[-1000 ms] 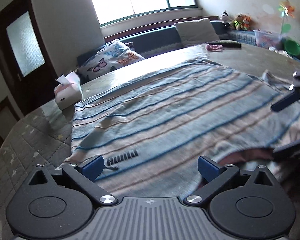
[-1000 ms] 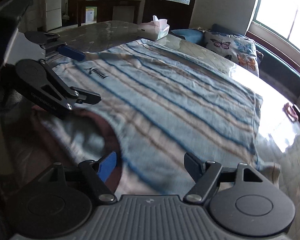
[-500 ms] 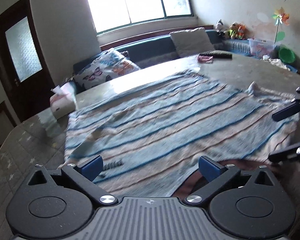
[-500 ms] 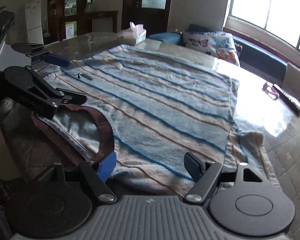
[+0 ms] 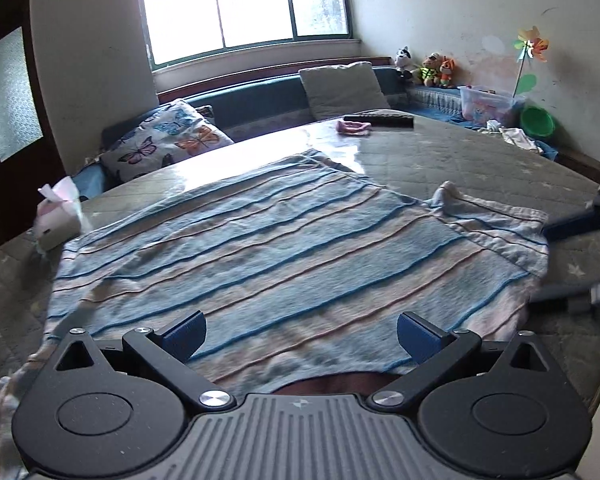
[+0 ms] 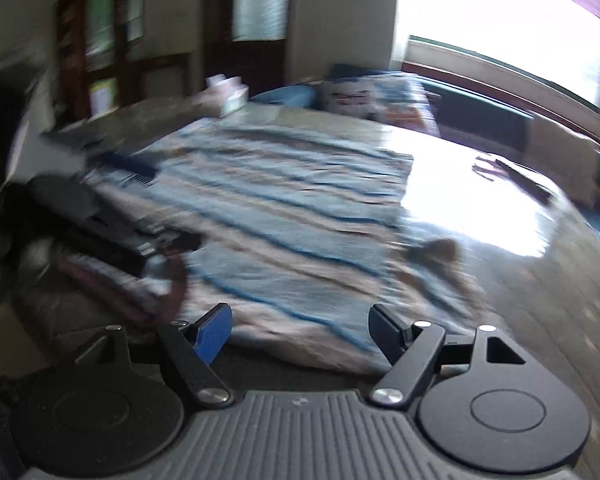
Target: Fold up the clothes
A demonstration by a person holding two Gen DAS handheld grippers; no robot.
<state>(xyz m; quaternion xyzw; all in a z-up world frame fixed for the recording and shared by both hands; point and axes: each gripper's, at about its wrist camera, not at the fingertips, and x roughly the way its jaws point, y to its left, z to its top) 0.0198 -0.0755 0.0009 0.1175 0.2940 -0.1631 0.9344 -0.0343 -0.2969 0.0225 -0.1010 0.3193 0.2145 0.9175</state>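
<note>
A blue and beige striped shirt (image 5: pixel 284 248) lies spread flat on the table (image 5: pixel 480 160), its dark red collar at the near edge. It also shows, blurred, in the right wrist view (image 6: pixel 292 216). My left gripper (image 5: pixel 300 338) is open and empty, just above the shirt's near edge by the collar. My right gripper (image 6: pixel 300 330) is open and empty over the shirt's near edge by one sleeve (image 5: pixel 496 216). Its fingers (image 5: pixel 572 224) show at the far right of the left wrist view, and the left gripper's fingers (image 6: pixel 112 232) at the left of the right wrist view.
A tissue box (image 5: pixel 58 220) stands at the table's left edge. A pink cloth (image 5: pixel 354 127) and a dark remote (image 5: pixel 380 119) lie at the far side. A bench with cushions (image 5: pixel 168 144) runs under the window. The table's near edge is close below both grippers.
Both grippers have drawn back and up from the shirt, staying open. The shirt now lies flat with more of it in view. The right wrist view is blurred by fast motion.
</note>
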